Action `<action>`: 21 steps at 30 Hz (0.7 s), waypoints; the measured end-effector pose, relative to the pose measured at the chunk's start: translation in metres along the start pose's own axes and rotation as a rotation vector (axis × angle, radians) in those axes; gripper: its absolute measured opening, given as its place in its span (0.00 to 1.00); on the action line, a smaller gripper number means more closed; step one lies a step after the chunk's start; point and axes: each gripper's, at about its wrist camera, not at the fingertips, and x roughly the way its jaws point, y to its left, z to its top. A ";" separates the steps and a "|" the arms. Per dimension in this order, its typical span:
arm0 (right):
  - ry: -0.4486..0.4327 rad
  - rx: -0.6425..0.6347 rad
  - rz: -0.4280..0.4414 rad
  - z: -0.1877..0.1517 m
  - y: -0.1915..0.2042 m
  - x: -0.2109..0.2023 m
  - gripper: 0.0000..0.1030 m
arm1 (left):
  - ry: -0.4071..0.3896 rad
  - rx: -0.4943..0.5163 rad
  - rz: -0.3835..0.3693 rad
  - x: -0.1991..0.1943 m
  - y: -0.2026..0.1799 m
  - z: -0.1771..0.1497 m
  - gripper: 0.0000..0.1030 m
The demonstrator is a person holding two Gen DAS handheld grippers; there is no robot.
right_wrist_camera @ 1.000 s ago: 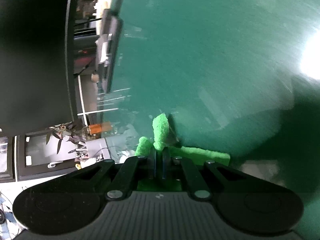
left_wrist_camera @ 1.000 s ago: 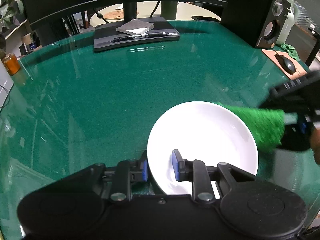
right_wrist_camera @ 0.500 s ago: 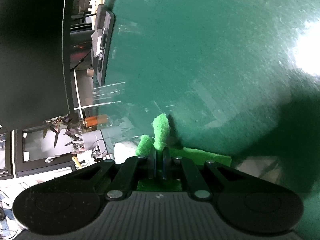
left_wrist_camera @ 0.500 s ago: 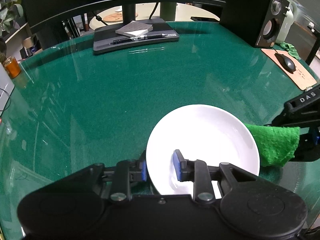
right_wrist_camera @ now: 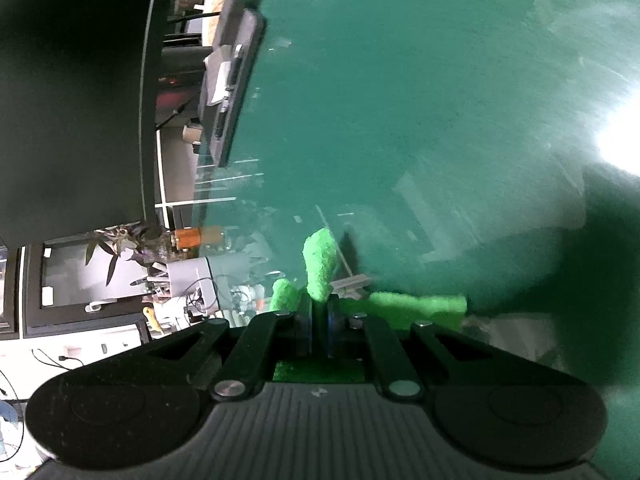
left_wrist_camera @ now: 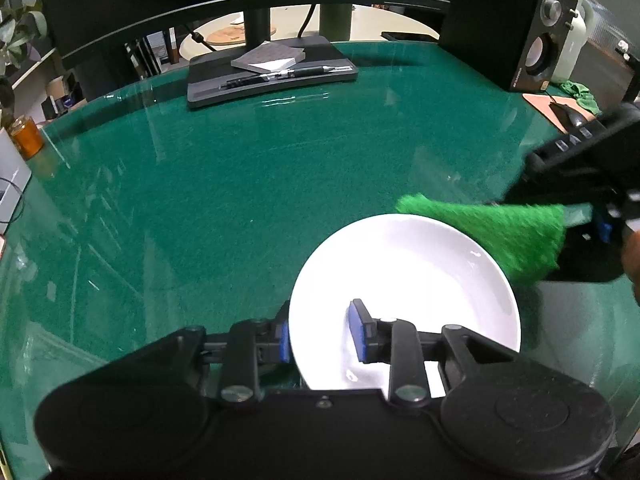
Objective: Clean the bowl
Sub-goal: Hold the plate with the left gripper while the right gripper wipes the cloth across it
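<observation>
A white bowl [left_wrist_camera: 404, 280] sits on the green glass table [left_wrist_camera: 240, 184] in the left wrist view. My left gripper [left_wrist_camera: 320, 334] straddles its near-left rim, one blue pad outside the wall and the other inside, well off it. The jaws are opening and do not pinch the rim. A green cloth [left_wrist_camera: 500, 232] lies across the bowl's far-right rim, and my right gripper [left_wrist_camera: 576, 216] is shut on it. Seen from the right wrist, the cloth [right_wrist_camera: 320, 268] sticks up between the shut fingers of the right gripper [right_wrist_camera: 319, 312]; the bowl is only a bright glare at the right edge.
At the back stands a monitor base [left_wrist_camera: 272, 68] with a notepad and a pen on it. A speaker [left_wrist_camera: 520, 40] and a mouse [left_wrist_camera: 568, 114] on a pad are at the back right. An amber jar [left_wrist_camera: 26, 140] sits at the left edge.
The right gripper pulled the cloth off the bowl to the right, then brought it back over the far-right rim. The left jaws have widened a little around the rim.
</observation>
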 end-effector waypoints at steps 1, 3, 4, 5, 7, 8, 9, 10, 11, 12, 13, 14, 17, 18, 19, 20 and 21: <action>0.002 0.010 -0.003 -0.002 -0.003 -0.004 0.08 | 0.000 0.001 0.001 0.000 0.000 0.000 0.29; 0.007 0.017 -0.008 -0.003 -0.006 -0.007 0.08 | -0.001 0.001 0.002 0.000 0.000 0.000 0.29; 0.008 0.014 -0.011 -0.002 -0.005 -0.005 0.08 | -0.002 0.001 0.002 0.000 0.000 0.000 0.29; 0.009 0.009 -0.013 -0.001 -0.002 -0.003 0.08 | -0.001 0.000 0.003 0.000 0.000 0.000 0.29; 0.011 -0.003 -0.010 0.002 0.003 0.003 0.08 | -0.001 0.000 0.005 0.000 -0.001 0.000 0.29; 0.014 -0.015 -0.005 0.004 0.008 0.008 0.08 | 0.000 0.000 0.007 0.000 -0.001 0.000 0.29; 0.016 -0.026 0.001 0.007 0.014 0.013 0.08 | 0.000 0.000 0.009 0.000 -0.001 0.000 0.29; 0.021 -0.049 0.006 0.009 0.021 0.020 0.08 | 0.002 0.001 0.012 0.000 -0.002 0.000 0.29; 0.026 -0.073 0.010 0.011 0.029 0.026 0.08 | 0.002 0.001 0.013 0.000 -0.002 0.000 0.29; 0.030 -0.084 0.012 0.012 0.033 0.029 0.08 | 0.003 -0.001 0.015 0.000 -0.002 0.000 0.29; 0.033 -0.090 0.014 0.012 0.035 0.030 0.08 | 0.003 -0.002 0.016 0.000 -0.002 0.000 0.29; 0.033 -0.091 0.013 0.012 0.035 0.030 0.08 | 0.003 -0.003 0.016 0.000 -0.002 0.000 0.29; 0.028 -0.078 0.006 0.011 0.028 0.023 0.08 | 0.003 -0.004 0.017 0.000 -0.002 0.000 0.29; 0.024 -0.064 -0.001 0.009 0.023 0.018 0.08 | 0.003 -0.004 0.017 0.000 -0.002 0.000 0.29; 0.021 -0.049 -0.009 0.008 0.018 0.013 0.08 | 0.002 -0.004 0.016 0.000 -0.002 0.000 0.29; 0.018 -0.035 -0.016 0.007 0.012 0.008 0.08 | 0.002 -0.003 0.017 -0.001 -0.002 -0.001 0.29; 0.016 -0.026 -0.020 0.006 0.009 0.005 0.08 | 0.001 -0.002 0.017 -0.001 -0.002 -0.002 0.29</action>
